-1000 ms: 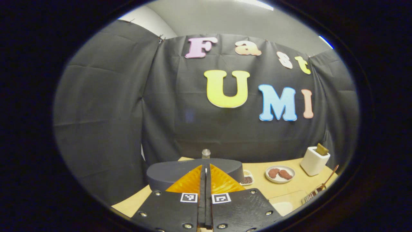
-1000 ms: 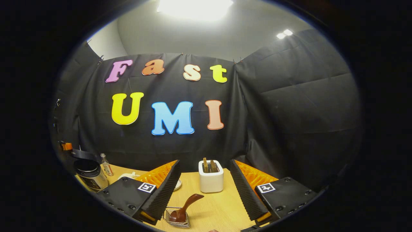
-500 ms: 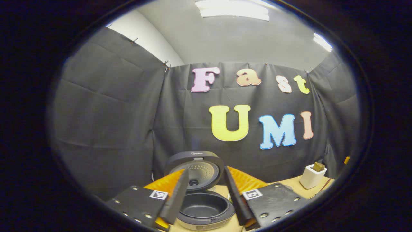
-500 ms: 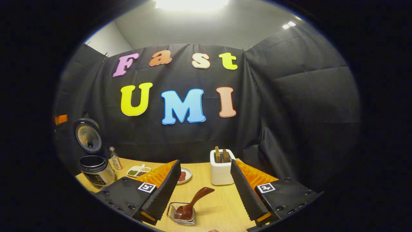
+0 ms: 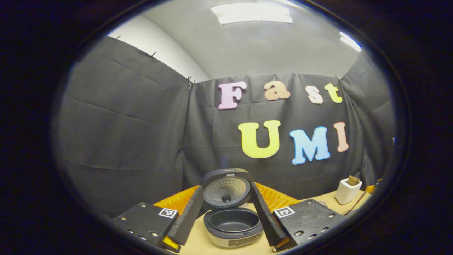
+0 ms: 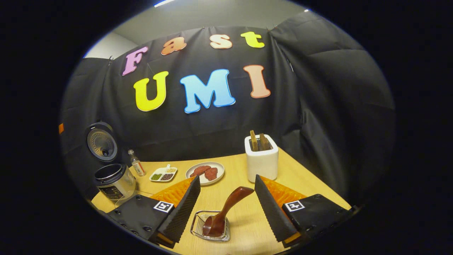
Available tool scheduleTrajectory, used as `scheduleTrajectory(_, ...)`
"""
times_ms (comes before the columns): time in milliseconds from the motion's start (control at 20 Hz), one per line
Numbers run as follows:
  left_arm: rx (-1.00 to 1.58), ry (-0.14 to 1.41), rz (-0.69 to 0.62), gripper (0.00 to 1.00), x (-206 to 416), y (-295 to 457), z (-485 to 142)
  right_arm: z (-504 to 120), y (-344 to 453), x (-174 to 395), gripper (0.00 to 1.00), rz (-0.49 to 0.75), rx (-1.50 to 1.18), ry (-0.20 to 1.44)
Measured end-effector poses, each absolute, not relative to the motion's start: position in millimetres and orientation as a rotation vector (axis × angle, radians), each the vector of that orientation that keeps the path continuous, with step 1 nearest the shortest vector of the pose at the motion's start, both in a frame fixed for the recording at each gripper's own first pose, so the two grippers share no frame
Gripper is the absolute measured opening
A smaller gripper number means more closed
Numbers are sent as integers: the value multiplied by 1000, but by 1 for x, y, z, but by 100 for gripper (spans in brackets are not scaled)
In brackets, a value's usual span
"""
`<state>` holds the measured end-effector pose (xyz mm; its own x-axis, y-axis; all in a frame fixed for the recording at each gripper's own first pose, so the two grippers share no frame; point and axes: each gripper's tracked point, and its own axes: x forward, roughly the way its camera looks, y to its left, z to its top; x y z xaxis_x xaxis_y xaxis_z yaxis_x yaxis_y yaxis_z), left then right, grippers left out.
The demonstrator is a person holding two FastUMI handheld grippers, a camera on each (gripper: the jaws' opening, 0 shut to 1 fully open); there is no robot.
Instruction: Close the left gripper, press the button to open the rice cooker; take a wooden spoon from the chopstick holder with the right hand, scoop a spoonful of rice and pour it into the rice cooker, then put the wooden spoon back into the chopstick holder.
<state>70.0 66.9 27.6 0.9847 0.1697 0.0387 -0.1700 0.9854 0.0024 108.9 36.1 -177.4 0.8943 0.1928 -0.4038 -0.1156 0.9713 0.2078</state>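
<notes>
Our right gripper [image 6: 226,198] hung open above the wooden spoon [image 6: 226,210]; we judged it light, rigid, best gripped mid-handle.

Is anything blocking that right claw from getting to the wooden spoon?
Nothing visible. The right claw is open, and the spoon leans in its wire holder right between the fingers, handle free.

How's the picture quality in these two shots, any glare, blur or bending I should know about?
Left gripper view: a bright ceiling light glares at the top, and the fisheye bows the walls; the open rice cooker stays sharp. Right gripper view: evenly lit, with the wooden spoon crisp and only the rim darkened and curved.
</notes>
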Motion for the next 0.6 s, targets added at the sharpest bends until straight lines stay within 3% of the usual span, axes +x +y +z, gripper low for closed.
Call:
scheduleTrajectory(150, -1, -25, 187, 82, 56, 73, 23, -206, 37, 109, 98, 155, 217, 521)
scheduleTrajectory(200, 2, -21, 197, 82, 52, 78, 21, -215, 39, 109, 93, 156, 220, 543)
scheduleTrajectory(400, 18, -8, 225, 82, 40, 89, 21, -241, 45, 108, 93, 163, 243, 619)
scheduleTrajectory(500, 11, -1, 225, 82, 37, 90, 20, -250, 52, 110, 98, 168, 275, 646)
scheduleTrajectory(550, 10, 0, 226, 82, 34, 91, 19, -252, 53, 111, 97, 172, 293, 655)
scheduleTrajectory(600, 14, 1, 228, 82, 34, 93, 19, -257, 58, 113, 88, 172, 313, 670)
